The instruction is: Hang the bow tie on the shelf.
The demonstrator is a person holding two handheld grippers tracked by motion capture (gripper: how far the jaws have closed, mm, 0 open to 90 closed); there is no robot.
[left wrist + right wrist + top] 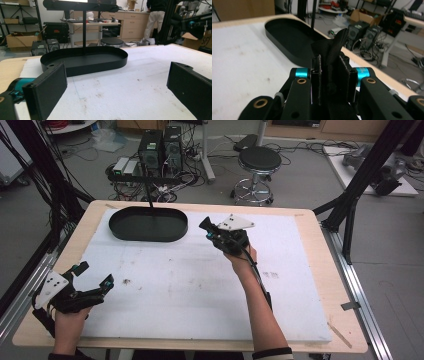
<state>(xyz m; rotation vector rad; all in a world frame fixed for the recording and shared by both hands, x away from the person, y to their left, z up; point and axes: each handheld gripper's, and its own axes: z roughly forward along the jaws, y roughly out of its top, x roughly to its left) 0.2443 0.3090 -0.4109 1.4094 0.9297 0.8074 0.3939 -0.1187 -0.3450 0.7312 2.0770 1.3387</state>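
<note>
Right gripper (206, 226) is clamped on a crumpled black piece (333, 47); the right gripper view shows it sticking up between the closed jaws, while in the high view it reads as a dark tip at the gripper's nose. Black oval tray (148, 233) sits just ahead of that tip, on the white foam sheet (200, 285). Left gripper (95, 276) holds nothing, jaws spread wide; its own view puts the tray (100, 65) ahead, between the jaws.

Black oval tray (148, 224), white foam board (200, 285), pale wood table (320, 270)
</note>
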